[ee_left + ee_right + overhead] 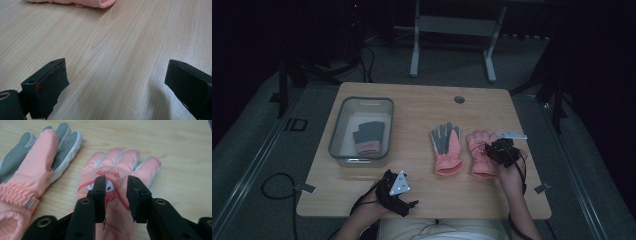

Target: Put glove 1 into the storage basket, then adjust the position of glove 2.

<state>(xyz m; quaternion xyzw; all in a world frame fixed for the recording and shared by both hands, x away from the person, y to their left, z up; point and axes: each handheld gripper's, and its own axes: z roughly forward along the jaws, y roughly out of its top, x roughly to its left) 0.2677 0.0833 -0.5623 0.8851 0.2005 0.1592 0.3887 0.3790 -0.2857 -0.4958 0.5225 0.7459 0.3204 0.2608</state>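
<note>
A: Any readable text?
B: One bit. The right pink glove has red lettering on its back, seen upside down in the right gripper view. Looks like "BUMA", not sure.
A: Where on it?
B: Just below the finger bases, at 12 o'clock of the cartoon face patch.
A: Other glove?
B: Small grey tab on the cuff, too small to read.

Dim room, grey carpet, metal frame behind.
</note>
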